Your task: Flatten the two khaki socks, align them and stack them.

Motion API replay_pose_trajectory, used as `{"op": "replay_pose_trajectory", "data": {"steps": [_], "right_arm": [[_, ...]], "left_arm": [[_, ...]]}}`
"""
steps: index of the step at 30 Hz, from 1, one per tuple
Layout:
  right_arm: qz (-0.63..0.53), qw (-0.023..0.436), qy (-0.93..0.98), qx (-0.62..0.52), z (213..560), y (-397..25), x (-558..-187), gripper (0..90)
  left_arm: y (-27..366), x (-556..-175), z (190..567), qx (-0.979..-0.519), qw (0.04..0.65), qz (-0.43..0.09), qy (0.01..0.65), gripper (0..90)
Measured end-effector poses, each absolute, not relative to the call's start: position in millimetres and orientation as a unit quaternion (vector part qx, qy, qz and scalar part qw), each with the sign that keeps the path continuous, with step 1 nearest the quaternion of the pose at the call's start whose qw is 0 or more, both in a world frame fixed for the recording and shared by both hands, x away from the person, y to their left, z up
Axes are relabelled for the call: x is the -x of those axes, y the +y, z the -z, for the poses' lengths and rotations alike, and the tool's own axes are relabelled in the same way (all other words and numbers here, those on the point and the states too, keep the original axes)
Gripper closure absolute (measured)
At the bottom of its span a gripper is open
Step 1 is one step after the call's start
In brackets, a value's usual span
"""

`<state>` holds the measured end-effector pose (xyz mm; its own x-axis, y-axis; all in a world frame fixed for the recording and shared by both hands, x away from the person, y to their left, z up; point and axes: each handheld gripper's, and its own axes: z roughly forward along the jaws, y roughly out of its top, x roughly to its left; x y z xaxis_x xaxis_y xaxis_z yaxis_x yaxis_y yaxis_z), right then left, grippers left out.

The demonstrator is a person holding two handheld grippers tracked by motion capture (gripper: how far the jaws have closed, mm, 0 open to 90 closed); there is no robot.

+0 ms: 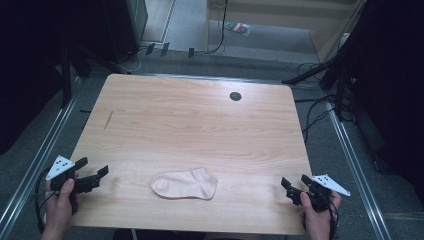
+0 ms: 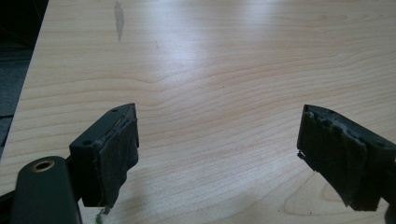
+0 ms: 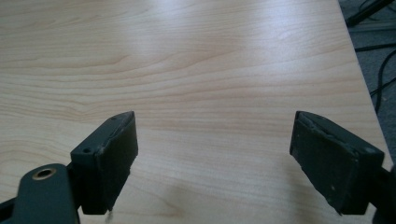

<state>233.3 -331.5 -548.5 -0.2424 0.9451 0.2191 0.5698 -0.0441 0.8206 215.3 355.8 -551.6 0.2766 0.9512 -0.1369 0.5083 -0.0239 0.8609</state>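
Pre-grasp stage, judged: pale pink sock [image 1: 185, 184] lies flat near the table [image 1: 200, 120] front edge, between left gripper [image 1: 92, 172] and right gripper [image 1: 296, 186], both jaws spread, nothing held; an approach is called for next.

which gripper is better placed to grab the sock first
Probably left: the left gripper sits slightly nearer the sock than the right gripper, and its open jaws point toward the toe. It's close, though.

A pale pink sock [image 1: 185, 184] lies on the wooden table [image 1: 190, 120]
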Motion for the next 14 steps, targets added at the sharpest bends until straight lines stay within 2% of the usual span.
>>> {"op": "replay_pose_trajectory", "data": {"steps": [14], "right_arm": [[-0.444, 0.215, 0.647, -0.581, 548.5, -333.2, -231.8, 15.1]], "left_arm": [[360.3, -218.7, 552.5, -0.658, 0.442, -0.233, 0.563, 13.9]]}}
